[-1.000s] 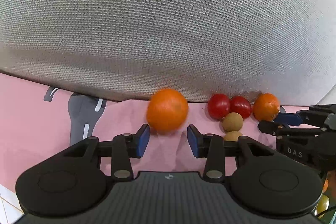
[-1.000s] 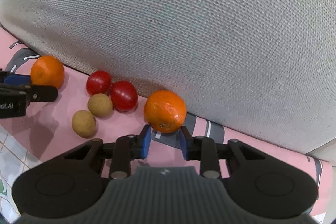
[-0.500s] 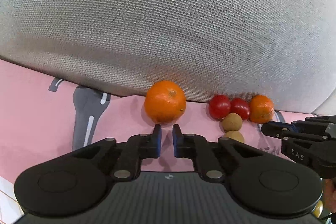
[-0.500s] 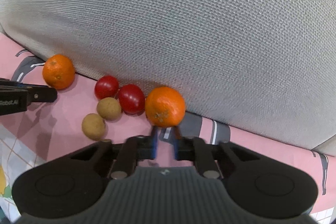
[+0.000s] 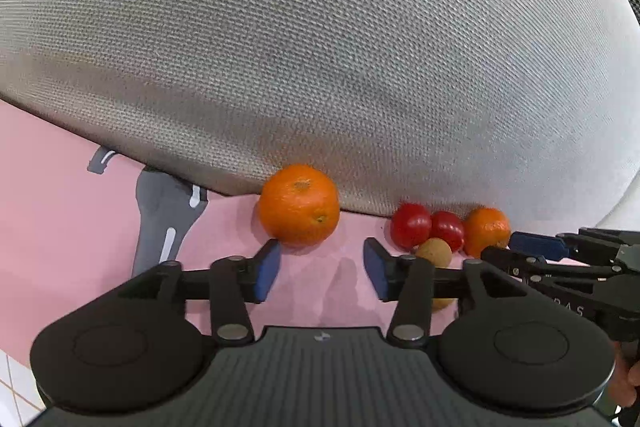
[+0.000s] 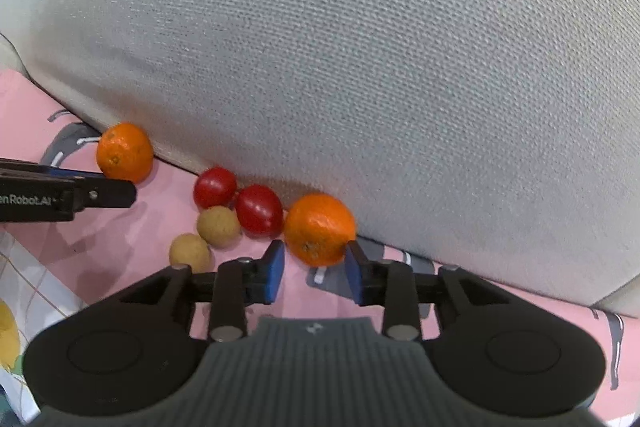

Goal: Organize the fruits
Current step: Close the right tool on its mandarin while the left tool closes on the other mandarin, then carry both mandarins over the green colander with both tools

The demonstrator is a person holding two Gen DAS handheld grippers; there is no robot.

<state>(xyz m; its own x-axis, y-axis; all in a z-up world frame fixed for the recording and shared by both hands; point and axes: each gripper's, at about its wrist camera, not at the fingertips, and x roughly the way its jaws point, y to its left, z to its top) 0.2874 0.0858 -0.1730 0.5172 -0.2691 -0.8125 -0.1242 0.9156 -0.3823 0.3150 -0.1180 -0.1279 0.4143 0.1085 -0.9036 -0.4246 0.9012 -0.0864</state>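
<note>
Left wrist view: the left gripper [image 5: 320, 269] stands spread on the pink mat [image 5: 60, 211], and its jaws have just been opening. Nothing sits between them; the large orange [image 5: 298, 203] lies just beyond the fingertips, against the grey cushion [image 5: 320, 47]. The right gripper [image 6: 314, 269] has also just been opening its jaws. Its blue pads flank the near side of the second orange [image 6: 320, 229] — whether they touch the peel cannot be told, but the fruit rests on the mat and does not look pinched.

Procedure, as judged: advance each gripper until the pads reach the widest part of the fruit, then close gently. The cushion behind blocks any roll away. Keep the right gripper's left finger off the tomatoes [image 6: 258, 209], which touch that orange.

Right wrist view alone shows both brown fruits [image 6: 218, 227] in full, plus a yellow object [image 6: 8, 335] at the left edge. Left wrist view hides the nearer brown fruit behind a finger — yet it shows a bit of a hand [image 5: 624, 387] by the right gripper.
</note>
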